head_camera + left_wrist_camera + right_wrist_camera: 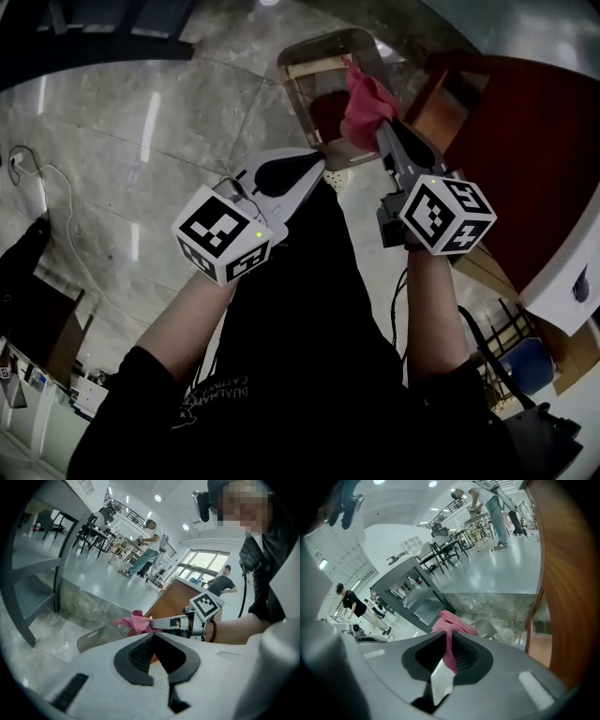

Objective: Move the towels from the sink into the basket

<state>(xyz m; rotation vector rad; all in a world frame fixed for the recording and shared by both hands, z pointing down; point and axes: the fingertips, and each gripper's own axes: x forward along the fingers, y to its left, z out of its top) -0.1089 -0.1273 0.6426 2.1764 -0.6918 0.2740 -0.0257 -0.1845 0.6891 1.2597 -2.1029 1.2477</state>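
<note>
**Right gripper (pixel 382 131) holds a pink towel (pixel 366 98) by the basket (pixel 319 45).**
Head view: towel at upper centre, overlapping the basket's rim; left gripper (pixel 319 169) is just lower left. Left gripper view: its jaws are closed on nothing, with the towel (pixel 136 622) beyond. Right gripper view: jaws clamp the towel (pixel 452 623), and 1 white tag (pixel 440 679) hangs between them.

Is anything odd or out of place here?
Only a small thing: the pink towel is bunched in the right gripper's jaws, with its white tag poking back between them. Nothing looks spilled or damaged.
</note>
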